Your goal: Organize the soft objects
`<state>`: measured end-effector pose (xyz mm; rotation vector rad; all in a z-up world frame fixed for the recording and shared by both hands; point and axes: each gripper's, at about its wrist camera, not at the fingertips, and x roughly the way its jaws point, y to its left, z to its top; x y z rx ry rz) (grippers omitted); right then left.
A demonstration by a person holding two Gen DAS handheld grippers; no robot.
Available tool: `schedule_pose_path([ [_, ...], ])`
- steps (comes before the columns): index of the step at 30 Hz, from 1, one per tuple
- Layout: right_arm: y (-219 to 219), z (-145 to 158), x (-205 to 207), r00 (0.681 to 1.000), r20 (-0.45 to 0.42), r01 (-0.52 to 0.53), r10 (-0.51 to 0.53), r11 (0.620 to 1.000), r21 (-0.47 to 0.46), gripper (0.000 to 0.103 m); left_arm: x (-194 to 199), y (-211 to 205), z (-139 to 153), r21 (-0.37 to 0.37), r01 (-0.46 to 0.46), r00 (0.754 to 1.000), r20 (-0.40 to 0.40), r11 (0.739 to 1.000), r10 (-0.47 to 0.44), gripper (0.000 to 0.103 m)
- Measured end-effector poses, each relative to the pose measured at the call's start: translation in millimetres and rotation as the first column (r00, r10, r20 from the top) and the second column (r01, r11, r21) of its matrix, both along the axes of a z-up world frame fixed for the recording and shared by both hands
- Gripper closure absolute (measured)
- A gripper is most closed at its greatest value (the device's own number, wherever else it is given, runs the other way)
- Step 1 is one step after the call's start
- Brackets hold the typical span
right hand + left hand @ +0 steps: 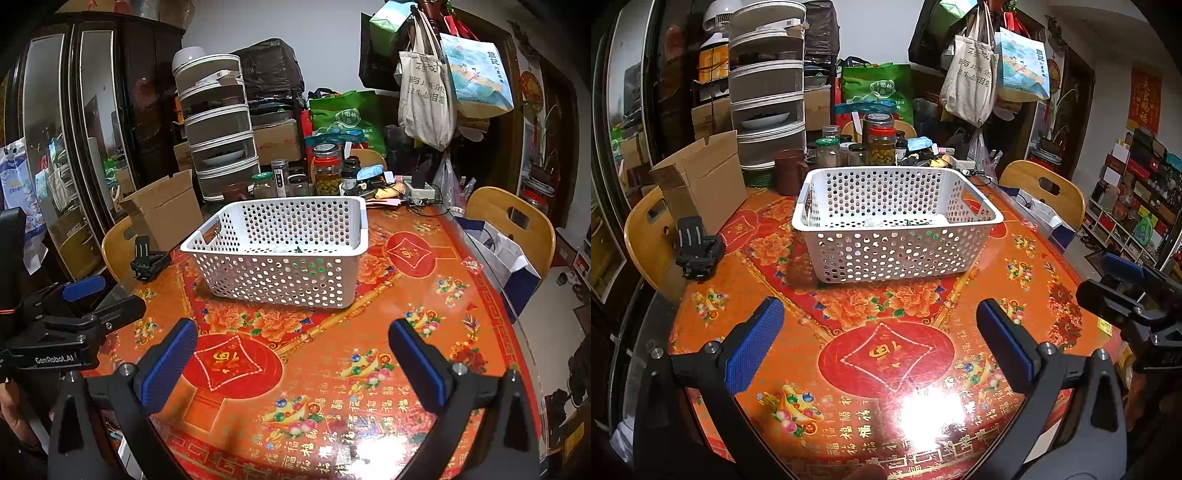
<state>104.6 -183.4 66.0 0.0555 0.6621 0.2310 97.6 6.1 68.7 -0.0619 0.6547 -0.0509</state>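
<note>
A white perforated plastic basket stands in the middle of the red-and-orange patterned table. Something pale with green bits lies low inside it, mostly hidden by the wall. My left gripper hovers open over the near table, short of the basket, with nothing between its blue pads. My right gripper is open too, empty, at the same distance from the basket. In the left wrist view the right gripper's body shows at the far right edge; in the right wrist view the left gripper's body shows at the far left.
An open cardboard box and a black camera mount sit at the table's left. Several jars, a stacked food cover and clutter line the back. Wooden chairs flank the table.
</note>
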Motion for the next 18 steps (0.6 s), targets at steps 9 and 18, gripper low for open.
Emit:
schedule_pose_path([
  [9,0.3,0.1,-0.7,1.0,0.001,0.0,0.0,1.0,0.0,0.0,0.6,-0.8,-1.2,-0.001,0.007,1.0,-0.001,1.0,-0.007,0.0],
  [18,1.5,0.4,-1.6,1.0,0.001,-0.002,0.002,1.0,-0.001,0.0,0.3,-1.3,-1.0,0.0,0.009,1.0,-0.001,1.0,-0.009,0.0],
])
